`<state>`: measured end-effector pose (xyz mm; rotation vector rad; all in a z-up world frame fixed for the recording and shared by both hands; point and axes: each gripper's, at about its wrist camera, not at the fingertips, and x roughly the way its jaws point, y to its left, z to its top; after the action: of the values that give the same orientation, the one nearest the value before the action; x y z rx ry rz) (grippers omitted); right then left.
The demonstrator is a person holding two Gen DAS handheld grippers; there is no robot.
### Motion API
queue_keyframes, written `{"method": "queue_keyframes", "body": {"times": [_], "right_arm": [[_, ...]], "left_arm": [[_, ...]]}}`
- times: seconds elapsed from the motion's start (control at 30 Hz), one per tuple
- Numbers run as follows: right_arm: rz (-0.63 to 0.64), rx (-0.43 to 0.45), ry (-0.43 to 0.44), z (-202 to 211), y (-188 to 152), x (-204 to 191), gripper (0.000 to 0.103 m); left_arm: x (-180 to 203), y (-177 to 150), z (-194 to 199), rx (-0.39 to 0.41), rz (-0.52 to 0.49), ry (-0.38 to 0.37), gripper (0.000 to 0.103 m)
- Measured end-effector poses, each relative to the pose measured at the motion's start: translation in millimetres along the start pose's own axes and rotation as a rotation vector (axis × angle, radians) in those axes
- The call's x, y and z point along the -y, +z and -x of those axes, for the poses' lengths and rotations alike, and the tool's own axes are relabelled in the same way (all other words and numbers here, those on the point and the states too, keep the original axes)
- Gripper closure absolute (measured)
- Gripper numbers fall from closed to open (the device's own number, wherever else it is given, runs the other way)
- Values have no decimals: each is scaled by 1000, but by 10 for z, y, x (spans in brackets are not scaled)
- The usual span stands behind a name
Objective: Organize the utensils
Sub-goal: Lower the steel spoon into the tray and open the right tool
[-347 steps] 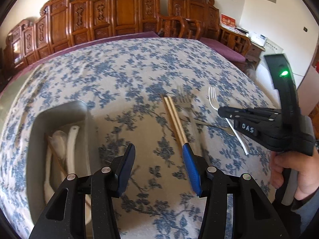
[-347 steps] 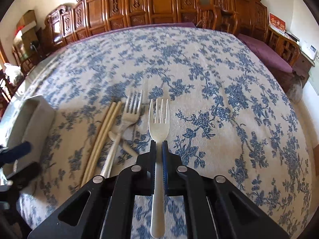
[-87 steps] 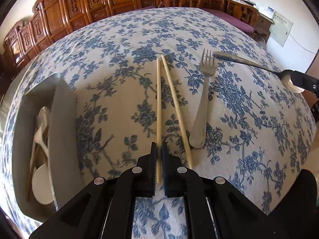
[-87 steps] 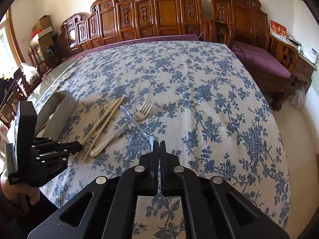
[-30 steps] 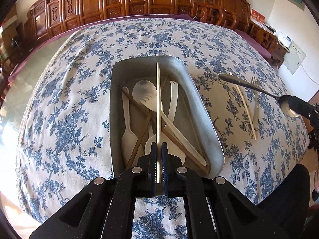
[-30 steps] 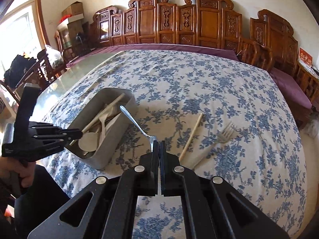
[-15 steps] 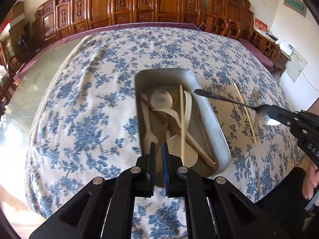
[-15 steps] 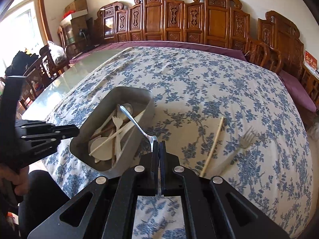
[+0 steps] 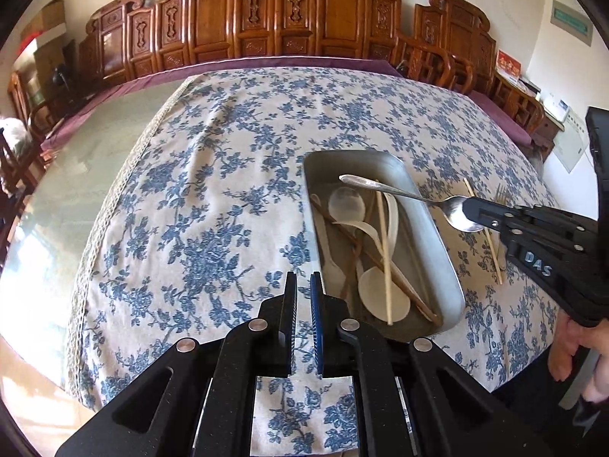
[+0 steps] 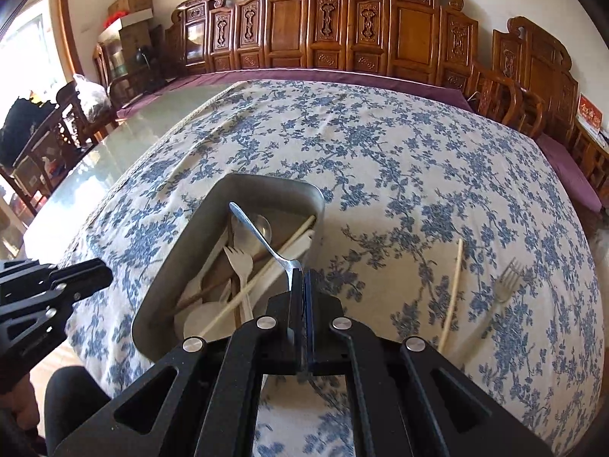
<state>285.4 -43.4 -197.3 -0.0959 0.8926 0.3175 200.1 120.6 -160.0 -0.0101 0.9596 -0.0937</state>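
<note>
Jaws of the right gripper (image 10: 303,278) clamp a metal spoon (image 9: 399,193) by its bowl, handle out over the metal tray (image 9: 447,262) of white utensils and chopsticks. Left gripper (image 9: 302,289) hangs nearly closed and empty beside the tray. One chopstick (image 10: 452,297) and a fork (image 10: 504,285) lie on the floral-clothed counter (image 10: 418,160).

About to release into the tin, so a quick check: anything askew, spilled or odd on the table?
Nothing spilled or damaged. The right tool grips the metal spoon by its bowl, handle out over the grey metal tin. One pale chopstick and a pale fork lie loose on the floral tablecloth.
</note>
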Motion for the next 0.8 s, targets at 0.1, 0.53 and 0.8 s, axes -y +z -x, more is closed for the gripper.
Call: {"method": "queue_keyframes", "body": {"times": [0.1, 0.53, 0.8], "right_arm": [[15, -1, -30, -89, 66, -130, 101], [36, -38, -53, -346, 9, -380, 100], [28, -53, 34, -290, -154, -439, 95]], "left_arm": [[-66, 18, 24, 7, 16, 2, 97], [-157, 54, 53, 14, 31, 11, 97], [-142, 50, 60, 16, 25, 15, 97]]}}
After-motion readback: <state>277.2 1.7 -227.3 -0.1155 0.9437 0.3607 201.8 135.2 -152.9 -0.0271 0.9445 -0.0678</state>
